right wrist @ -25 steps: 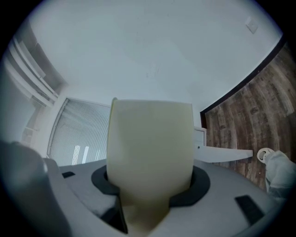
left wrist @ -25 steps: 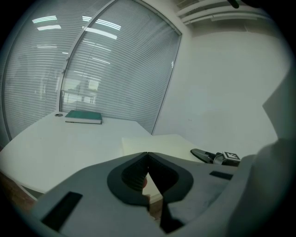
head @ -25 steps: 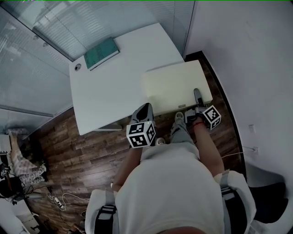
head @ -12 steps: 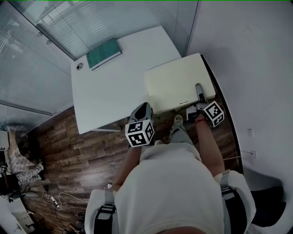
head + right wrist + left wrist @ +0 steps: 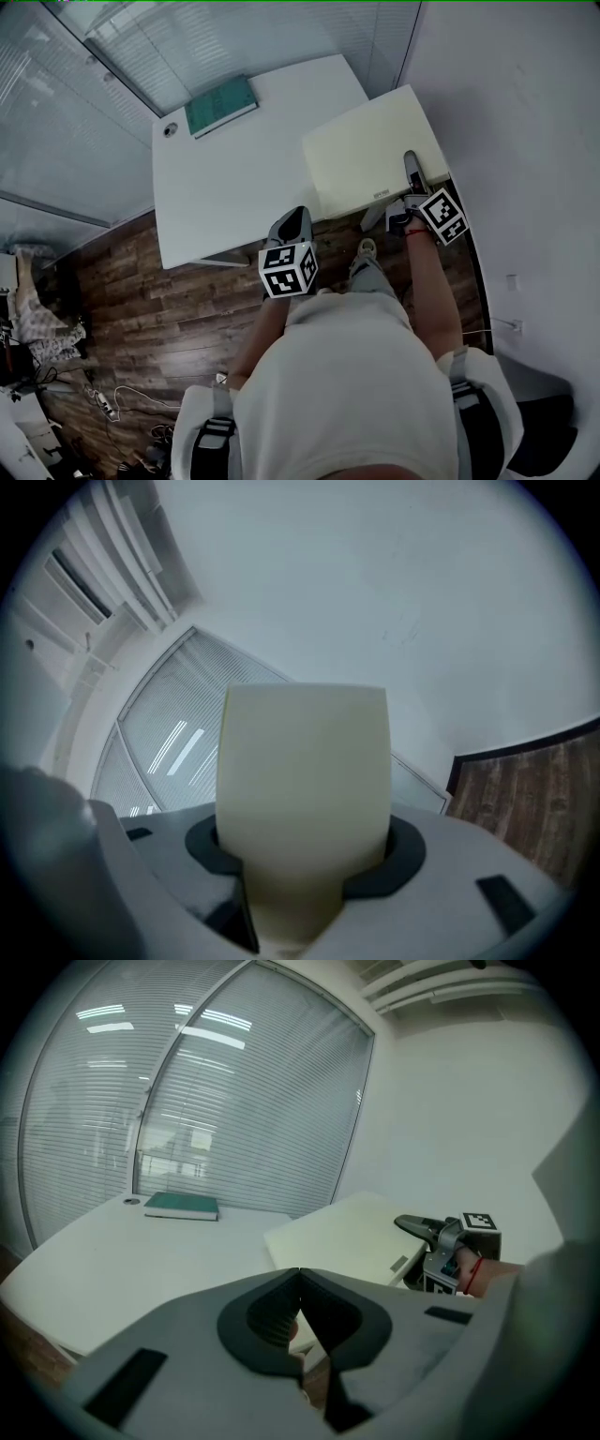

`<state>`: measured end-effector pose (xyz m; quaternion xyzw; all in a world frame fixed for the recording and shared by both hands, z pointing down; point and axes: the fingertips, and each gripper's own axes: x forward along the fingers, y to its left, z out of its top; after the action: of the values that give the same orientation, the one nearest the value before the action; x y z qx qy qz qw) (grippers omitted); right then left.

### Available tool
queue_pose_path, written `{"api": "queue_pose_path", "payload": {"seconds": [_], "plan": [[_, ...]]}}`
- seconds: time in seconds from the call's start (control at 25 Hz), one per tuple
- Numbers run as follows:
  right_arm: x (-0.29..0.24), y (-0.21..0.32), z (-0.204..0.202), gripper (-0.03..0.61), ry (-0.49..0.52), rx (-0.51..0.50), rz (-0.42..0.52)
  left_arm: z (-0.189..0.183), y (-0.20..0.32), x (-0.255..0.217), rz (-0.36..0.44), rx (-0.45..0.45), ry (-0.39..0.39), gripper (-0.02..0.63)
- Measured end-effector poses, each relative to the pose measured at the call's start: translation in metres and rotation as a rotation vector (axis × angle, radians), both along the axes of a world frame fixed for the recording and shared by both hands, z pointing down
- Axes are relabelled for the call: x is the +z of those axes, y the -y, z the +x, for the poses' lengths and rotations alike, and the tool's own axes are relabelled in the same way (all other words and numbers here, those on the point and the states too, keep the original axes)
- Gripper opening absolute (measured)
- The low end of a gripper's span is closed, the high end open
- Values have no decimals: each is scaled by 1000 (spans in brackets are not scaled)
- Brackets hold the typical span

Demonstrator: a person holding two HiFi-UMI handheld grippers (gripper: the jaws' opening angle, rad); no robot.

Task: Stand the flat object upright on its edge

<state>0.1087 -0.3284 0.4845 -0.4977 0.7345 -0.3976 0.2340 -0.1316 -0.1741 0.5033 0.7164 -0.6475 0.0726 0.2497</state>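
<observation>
Cream board (image 5: 361, 155) edge clamped in right claw (image 5: 411, 161).

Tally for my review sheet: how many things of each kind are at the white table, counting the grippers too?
Cream flat rectangular board: 1
Green hardcover book: 1
Small round grey fitting in the tabletop: 1
Handheld two-jaw grippers: 2, the left gripper and the right gripper
Total: 5

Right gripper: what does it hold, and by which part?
The cream flat board, clamped by the right gripper at its near edge, close to the right corner.
</observation>
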Motion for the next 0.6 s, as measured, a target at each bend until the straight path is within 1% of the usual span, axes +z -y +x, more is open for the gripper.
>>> {"api": "queue_pose_path", "payload": {"seconds": [0.16, 0.32, 0.6], "plan": [[-23, 20, -15, 264, -89, -41, 64, -1, 5, 0, 1, -6, 6, 21], [-37, 33, -28, 263, -164, -57, 93, -2, 10, -1, 5, -11, 4, 21], [-56, 53, -54, 263, -348, -88, 155, -6, 19, 0, 4, -34, -5, 21]]}}
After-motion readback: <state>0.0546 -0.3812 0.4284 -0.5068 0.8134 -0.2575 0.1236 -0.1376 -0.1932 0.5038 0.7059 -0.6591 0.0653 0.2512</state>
